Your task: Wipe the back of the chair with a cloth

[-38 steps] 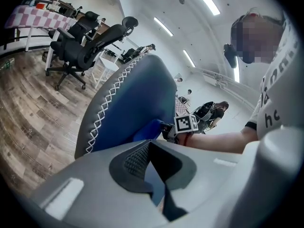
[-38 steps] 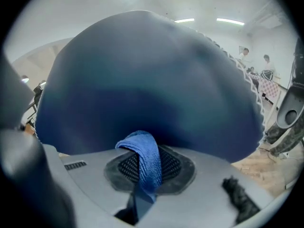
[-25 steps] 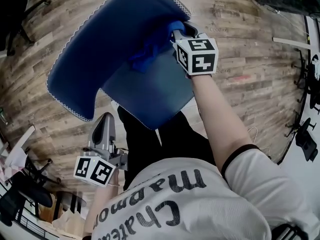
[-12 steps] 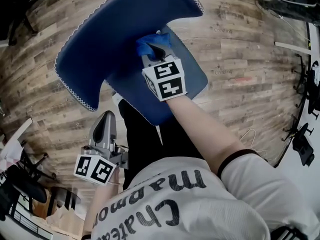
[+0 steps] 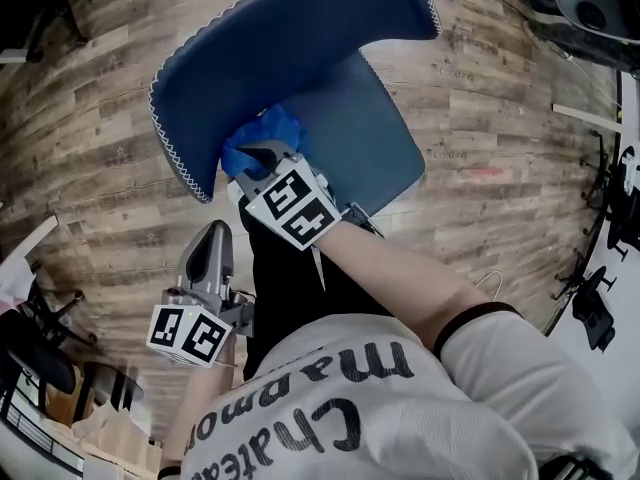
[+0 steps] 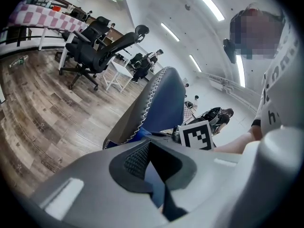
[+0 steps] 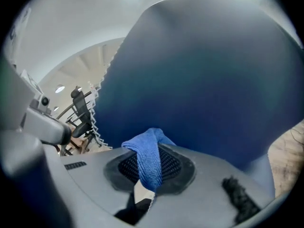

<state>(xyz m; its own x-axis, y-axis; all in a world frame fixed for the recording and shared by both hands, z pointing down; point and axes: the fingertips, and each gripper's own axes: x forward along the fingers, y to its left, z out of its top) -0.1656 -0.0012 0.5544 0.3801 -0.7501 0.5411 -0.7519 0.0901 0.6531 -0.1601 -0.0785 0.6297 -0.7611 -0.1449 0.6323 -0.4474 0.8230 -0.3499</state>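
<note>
cloth (image 5: 262,136), blue and bunched, is clamped between the jaws of the right gripper (image 5: 262,156) and lies against the blue chair back (image 5: 300,38), close to its white-stitched edge and just above where the back meets the seat (image 5: 365,128). in the right gripper view a fold of the cloth (image 7: 149,161) stands up between the two dark pads, and the chair back (image 7: 204,80) fills most of the frame behind it. left gripper (image 5: 211,240) hangs low beside the person's dark trouser leg (image 5: 290,288), apart from the chair. its jaws are drawn together with nothing held between them, and they point toward the chair's stitched edge (image 6: 145,106). wooden floor (image 5: 500,88) lies under the chair.
</note>
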